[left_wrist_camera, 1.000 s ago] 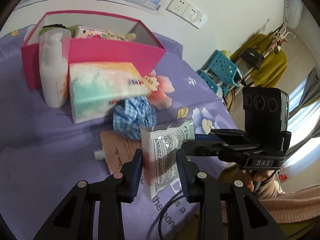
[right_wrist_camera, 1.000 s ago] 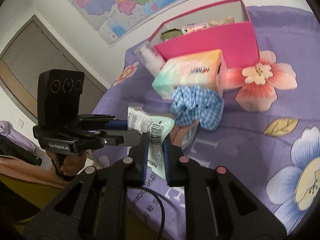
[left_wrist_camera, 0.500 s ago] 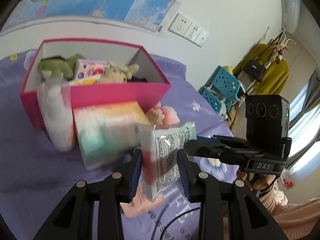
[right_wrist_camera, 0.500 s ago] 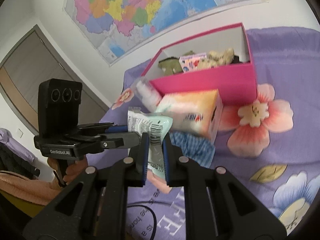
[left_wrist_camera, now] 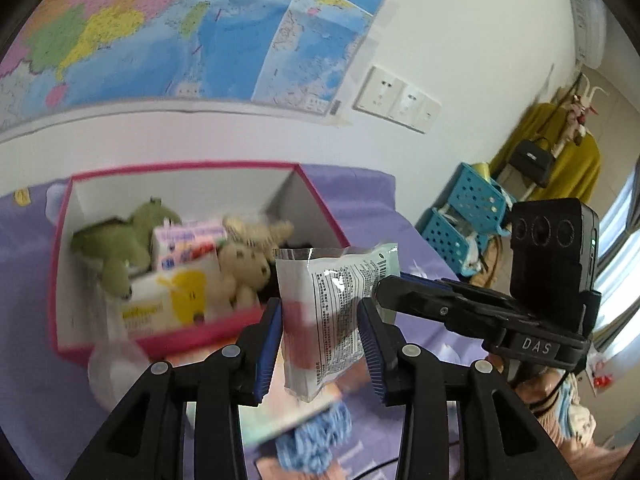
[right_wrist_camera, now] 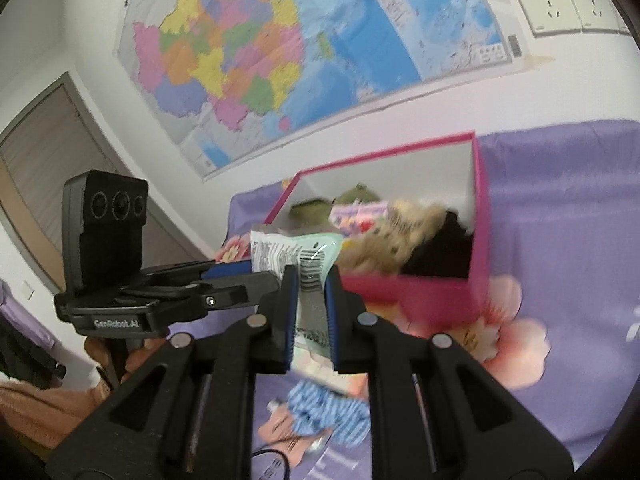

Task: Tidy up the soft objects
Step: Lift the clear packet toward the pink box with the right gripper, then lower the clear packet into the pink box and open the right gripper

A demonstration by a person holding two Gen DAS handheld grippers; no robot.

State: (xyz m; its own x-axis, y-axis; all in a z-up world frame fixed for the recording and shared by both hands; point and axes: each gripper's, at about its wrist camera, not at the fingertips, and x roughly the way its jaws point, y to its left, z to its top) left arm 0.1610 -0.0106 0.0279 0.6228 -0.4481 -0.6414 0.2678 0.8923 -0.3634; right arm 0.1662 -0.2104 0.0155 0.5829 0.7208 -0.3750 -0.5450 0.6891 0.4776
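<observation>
A soft plastic packet [left_wrist_camera: 328,316] with printed text hangs in the air, held from both sides. My left gripper [left_wrist_camera: 322,344] is shut on its lower part. My right gripper [right_wrist_camera: 310,312] is shut on its edge by the barcode [right_wrist_camera: 310,280]. Behind it stands the open pink box [left_wrist_camera: 180,336], also in the right wrist view [right_wrist_camera: 432,300], holding a green plush [left_wrist_camera: 120,240], a beige plush [left_wrist_camera: 244,256] and small cartons. A blue checked cloth [left_wrist_camera: 316,440] lies on the bed below.
A tissue pack [left_wrist_camera: 280,416] and a white bottle [left_wrist_camera: 116,372] sit by the box's front. The purple flowered bedsheet [right_wrist_camera: 560,240] covers the bed. A wall map and sockets are behind. Blue baskets [left_wrist_camera: 464,216] stand right of the bed.
Both grippers have risen with the packet and tipped up toward the box; its inside now shows, and the tissue pack and blue cloth have dropped low in view.
</observation>
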